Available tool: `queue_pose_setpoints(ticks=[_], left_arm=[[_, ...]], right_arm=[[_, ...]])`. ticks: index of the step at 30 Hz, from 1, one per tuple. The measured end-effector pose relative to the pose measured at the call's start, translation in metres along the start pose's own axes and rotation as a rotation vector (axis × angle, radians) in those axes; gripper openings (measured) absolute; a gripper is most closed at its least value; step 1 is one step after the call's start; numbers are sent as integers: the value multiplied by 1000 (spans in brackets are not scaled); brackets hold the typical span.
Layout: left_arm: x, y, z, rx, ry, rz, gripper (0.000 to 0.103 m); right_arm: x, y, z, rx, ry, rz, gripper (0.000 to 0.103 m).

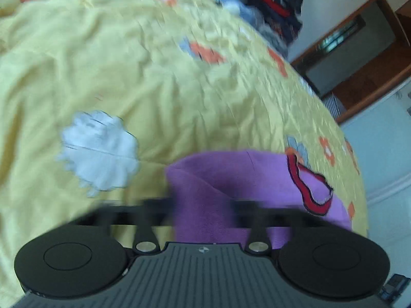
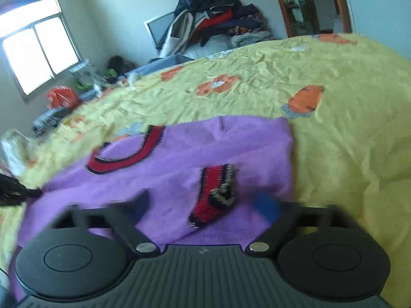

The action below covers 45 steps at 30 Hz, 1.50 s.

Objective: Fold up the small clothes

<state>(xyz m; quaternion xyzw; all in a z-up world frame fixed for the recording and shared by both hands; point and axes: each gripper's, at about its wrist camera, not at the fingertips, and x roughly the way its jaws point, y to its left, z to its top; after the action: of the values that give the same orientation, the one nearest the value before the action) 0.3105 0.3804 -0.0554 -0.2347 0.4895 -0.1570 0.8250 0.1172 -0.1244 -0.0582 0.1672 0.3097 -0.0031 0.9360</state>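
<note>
A purple knitted sweater (image 1: 231, 174) with red-and-black trim lies on a yellow flowered bedspread (image 1: 154, 77). In the left wrist view a raised fold of it fills the gap between my left gripper's (image 1: 203, 205) blurred fingers, which are closed onto it. In the right wrist view the sweater (image 2: 205, 148) spreads flat, its red neckline (image 2: 128, 156) to the left. A red-and-black cuff (image 2: 215, 195) lies folded onto the body. My right gripper (image 2: 203, 205) hovers open just over that cuff, its fingers wide apart and holding nothing.
The bedspread (image 2: 334, 128) stretches away to the right and behind the sweater. A heap of dark clothes (image 2: 210, 18) is stacked at the far wall. Clutter lies beside the bed under a window (image 2: 38, 51), and a wooden door frame (image 2: 308, 2) stands at the back right.
</note>
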Motion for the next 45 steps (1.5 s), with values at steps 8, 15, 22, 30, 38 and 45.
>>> queue_pose_setpoints(ticks=[8, 15, 22, 30, 38, 45], left_arm=[[-11, -59, 4, 363, -107, 114, 8], [18, -54, -2, 489, -73, 313, 22], [-51, -42, -23, 321, -253, 390, 23], [-2, -85, -82, 448, -186, 325, 46], [-41, -25, -95, 272, -278, 326, 72], [-40, -48, -135, 350, -224, 235, 74]], right_arm=[[-3, -4, 11, 7, 3, 26, 11], [-2, -4, 13, -61, 46, -56, 30], [-27, 37, 6, -299, -59, -27, 53], [21, 47, 3, -407, 77, -42, 53], [-23, 8, 1, -322, 48, -25, 85], [-23, 21, -35, -455, 93, -14, 84]])
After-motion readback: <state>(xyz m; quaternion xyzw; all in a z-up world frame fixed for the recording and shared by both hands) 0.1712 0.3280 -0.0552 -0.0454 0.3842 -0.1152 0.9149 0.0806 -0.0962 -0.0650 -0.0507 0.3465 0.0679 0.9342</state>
